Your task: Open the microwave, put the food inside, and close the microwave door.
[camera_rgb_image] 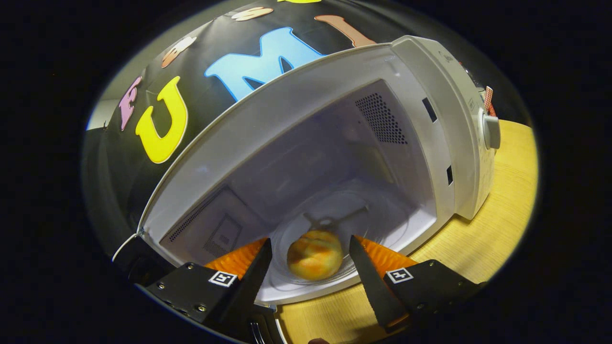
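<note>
gripper (311, 251): fingers spread, released, nothing grasped | food (315, 261): between fingertips, lower centre, on glass turntable (382, 224) inside open microwave (430, 143) | writing: panel print beside knob (491, 131) unreadable | door: cut off lower left

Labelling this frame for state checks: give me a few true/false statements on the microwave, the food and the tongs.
1. The white microwave has its door shut. False: it is open, cavity in view.
2. The round yellow-orange food lies on the glass turntable inside. True.
3. The tongs are clamped on the food. False: the fingers stand apart, gaps either side.
4. The microwave stands on a light wooden table. True.
5. A grey knob sits on the control panel. True.
</note>
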Motion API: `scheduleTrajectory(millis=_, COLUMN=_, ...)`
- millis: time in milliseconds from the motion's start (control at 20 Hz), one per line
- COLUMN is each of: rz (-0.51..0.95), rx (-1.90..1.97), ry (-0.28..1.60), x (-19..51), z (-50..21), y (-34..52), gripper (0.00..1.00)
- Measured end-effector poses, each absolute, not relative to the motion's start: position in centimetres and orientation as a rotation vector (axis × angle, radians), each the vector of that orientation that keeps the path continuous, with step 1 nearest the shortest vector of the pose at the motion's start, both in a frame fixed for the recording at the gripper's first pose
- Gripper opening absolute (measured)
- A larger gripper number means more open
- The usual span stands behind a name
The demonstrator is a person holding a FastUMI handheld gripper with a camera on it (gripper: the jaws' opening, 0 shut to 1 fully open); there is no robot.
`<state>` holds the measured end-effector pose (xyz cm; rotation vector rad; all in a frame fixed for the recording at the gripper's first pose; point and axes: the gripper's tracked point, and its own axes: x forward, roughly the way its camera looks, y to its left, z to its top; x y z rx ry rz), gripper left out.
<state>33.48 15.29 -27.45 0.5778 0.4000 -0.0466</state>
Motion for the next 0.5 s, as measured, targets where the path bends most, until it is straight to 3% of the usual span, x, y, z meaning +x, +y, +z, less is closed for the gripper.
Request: scheduleTrajectory(millis=500, rz=0.094, rx=0.407, ry=0.314, x=25.6, z=-18.4, y=14.1, gripper=0.97)
